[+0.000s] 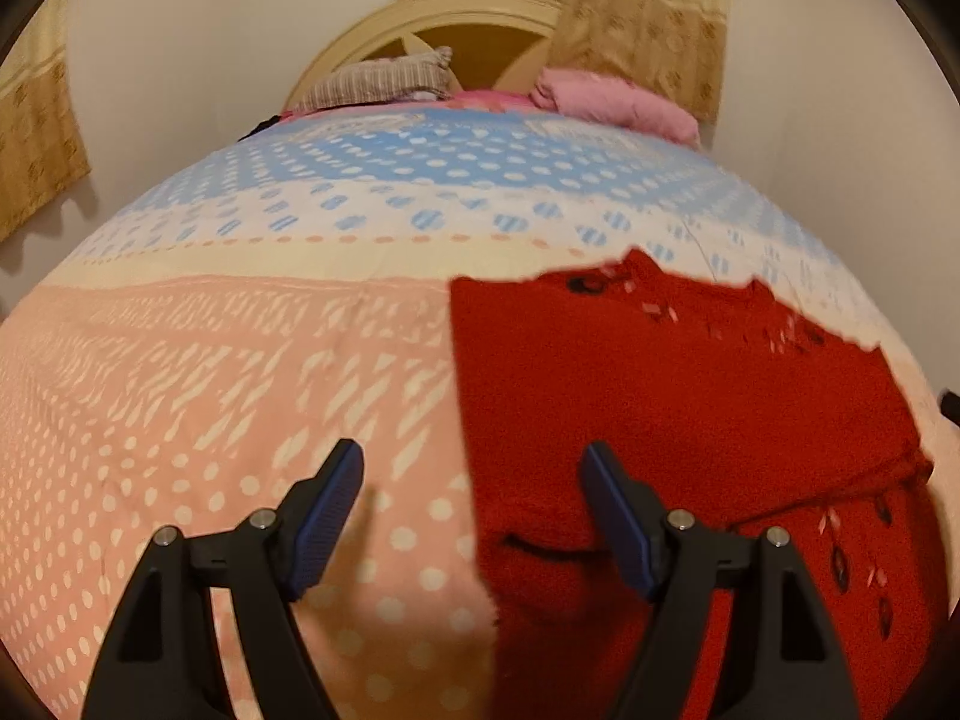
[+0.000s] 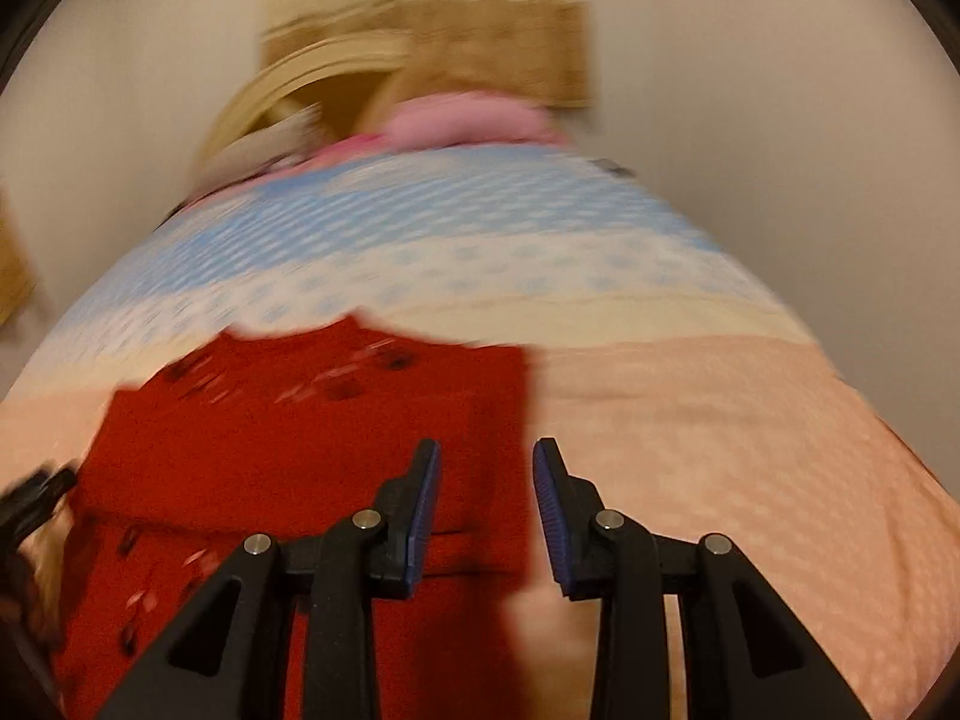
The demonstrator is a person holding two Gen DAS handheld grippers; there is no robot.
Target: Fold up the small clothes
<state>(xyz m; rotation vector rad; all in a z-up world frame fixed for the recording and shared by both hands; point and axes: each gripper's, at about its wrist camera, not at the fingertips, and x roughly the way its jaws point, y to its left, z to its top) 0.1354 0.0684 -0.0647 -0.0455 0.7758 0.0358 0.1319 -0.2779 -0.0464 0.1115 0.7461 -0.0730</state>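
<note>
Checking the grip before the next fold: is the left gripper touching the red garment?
Apart. Left wrist view: left gripper jaws wide open above red garment, nothing between.

Red garment (image 1: 660,396) with small cut-out pattern, bedspread (image 1: 240,390) in blue, cream, peach dotted bands, pink pillow (image 1: 618,102)

This is a bedroom in a home. A bed fills most of both views, spread with a patterned bedsheet (image 1: 252,372) in bands of peach, cream and light blue with pale dots and dashes. At the far end stands a rounded, cream-coloured headboard (image 1: 432,12) with an open cut-out centre. Against it lie a striped grey-brown pillow (image 1: 384,81) on the left and a folded pink blanket (image 1: 612,102) on the right. Beige patterned curtains (image 1: 636,18) hang on the plain, pale wall (image 1: 204,42) behind the headboard, and another curtain hangs at the far left.
</note>
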